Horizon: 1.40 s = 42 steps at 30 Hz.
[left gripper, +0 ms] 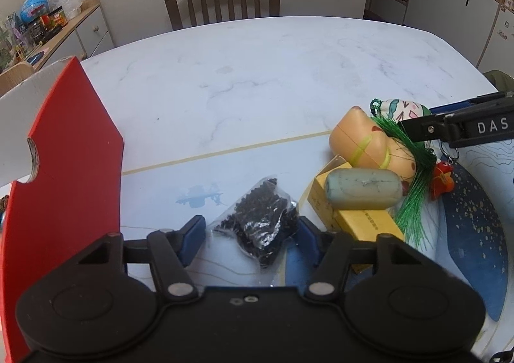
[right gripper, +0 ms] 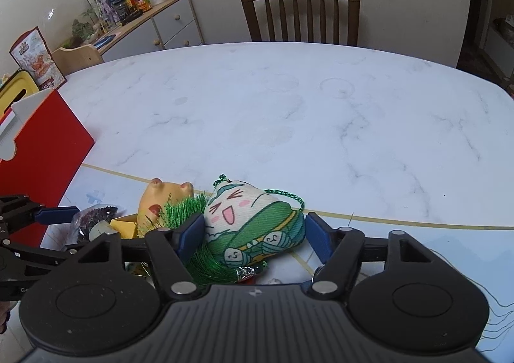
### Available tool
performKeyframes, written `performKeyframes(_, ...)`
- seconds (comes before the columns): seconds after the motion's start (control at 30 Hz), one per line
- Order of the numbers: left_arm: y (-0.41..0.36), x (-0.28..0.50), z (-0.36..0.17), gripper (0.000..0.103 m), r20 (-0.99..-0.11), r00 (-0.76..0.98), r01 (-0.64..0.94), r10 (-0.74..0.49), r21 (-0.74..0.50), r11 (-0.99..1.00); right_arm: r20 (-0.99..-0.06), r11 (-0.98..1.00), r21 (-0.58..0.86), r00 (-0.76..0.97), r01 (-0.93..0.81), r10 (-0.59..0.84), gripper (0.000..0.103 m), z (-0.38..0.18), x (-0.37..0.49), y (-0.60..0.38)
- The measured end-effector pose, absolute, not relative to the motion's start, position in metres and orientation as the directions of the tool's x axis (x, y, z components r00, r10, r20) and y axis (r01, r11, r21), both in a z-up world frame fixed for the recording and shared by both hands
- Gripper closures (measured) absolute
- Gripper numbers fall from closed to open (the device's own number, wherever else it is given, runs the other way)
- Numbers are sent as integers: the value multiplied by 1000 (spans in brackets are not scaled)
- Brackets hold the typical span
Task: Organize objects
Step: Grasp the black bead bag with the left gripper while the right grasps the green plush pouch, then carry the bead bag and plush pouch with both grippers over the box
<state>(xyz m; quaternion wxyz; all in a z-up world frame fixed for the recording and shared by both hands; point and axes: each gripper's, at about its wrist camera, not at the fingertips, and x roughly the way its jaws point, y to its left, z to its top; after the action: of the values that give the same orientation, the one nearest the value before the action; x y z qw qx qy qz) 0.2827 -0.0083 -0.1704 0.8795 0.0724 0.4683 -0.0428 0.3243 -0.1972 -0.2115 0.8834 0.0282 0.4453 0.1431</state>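
On the marble table (left gripper: 257, 74), both claws gaped: left (left gripper: 250, 231) around the bead bag (left gripper: 260, 221), right (right gripper: 253, 228) around the plush sachet (right gripper: 253, 221); slippery plastic might slide free

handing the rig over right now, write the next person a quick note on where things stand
Left gripper: open, straddling the bag of black beads on the mat, not closed.
Right gripper: open around the zongzi plush, tassel trailing left.
Pile beside them: orange pig toy, yellow box, grey-green bar, red charm.
Red box stands at left.
Nothing visibly sorted yet; everything remains.
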Motion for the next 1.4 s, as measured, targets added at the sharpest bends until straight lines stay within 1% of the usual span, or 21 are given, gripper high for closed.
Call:
performKeyframes(0.03, -8, 283, -169, 47, -832, 554, 137, -3, 87, 987, -779, 959, 173, 564, -226, 274, 37, -211, 324, -197)
performKeyframes(0.07, -9, 283, -168, 52, -834, 552, 135, -4, 85, 987, -778, 959, 170, 567, -225, 271, 40, -210, 324, -197)
performKeyframes(0.13, -9, 283, -166, 54, -835, 551, 133, -8, 78, 988, -775, 961, 166, 573, -220, 265, 44, -208, 323, -197)
performKeyframes(0.27, -9, 282, -162, 65, -837, 547, 133, -11, 74, 988, -769, 964, 152, 586, -220, 255, 54, -205, 318, -194)
performKeyframes(0.43, -7, 277, -158, 67, -834, 551, 129, -19, 63, 990, -758, 966, 138, 605, -217, 245, 66, -200, 313, -193)
performKeyframes(0.47, -7, 275, -156, 67, -832, 554, 129, -19, 64, 990, -753, 967, 138, 612, -215, 243, 73, -197, 312, -193)
performKeyframes(0.5, -7, 274, -154, 67, -830, 557, 131, -21, 63, 989, -746, 967, 138, 620, -213, 243, 83, -195, 311, -194)
performKeyframes(0.53, -7, 273, -153, 67, -828, 559, 132, -24, 60, 989, -741, 967, 140, 626, -211, 244, 85, -192, 310, -196)
performKeyframes(0.57, -7, 272, -151, 67, -827, 562, 131, -26, 58, 990, -739, 966, 148, 626, -211, 249, 88, -189, 309, -197)
performKeyframes(0.73, -7, 267, -144, 67, -818, 575, 136, -36, 53, 989, -743, 965, 166, 618, -204, 259, 88, -186, 307, -201)
performKeyframes(0.83, -7, 265, -142, 67, -818, 574, 136, -35, 52, 989, -748, 966, 180, 613, -184, 256, 86, -186, 309, -202)
performKeyframes(0.87, -7, 264, -142, 67, -819, 573, 135, -35, 53, 989, -749, 967, 183, 611, -179, 255, 80, -187, 310, -202)
performKeyframes(0.9, -7, 264, -142, 67, -820, 572, 134, -33, 54, 990, -752, 966, 191, 607, -175, 258, 70, -188, 311, -203)
performKeyframes(0.93, -6, 263, -142, 67, -820, 571, 132, -32, 53, 990, -753, 965, 199, 604, -171, 263, 63, -189, 311, -203)
performKeyframes(0.97, -6, 263, -141, 67, -821, 571, 131, -33, 51, 990, -750, 964, 206, 605, -170, 267, 45, -190, 311, -203)
performKeyframes(1.0, -6, 262, -141, 67, -821, 570, 129, -34, 49, 990, -745, 963, 212, 610, -168, 271, 34, -191, 311, -203)
performKeyframes(1.4, -6, 264, -143, 67, -829, 559, 118, -30, 44, 992, -782, 965, 197, 566, -174, 262, 32, -213, 328, -193)
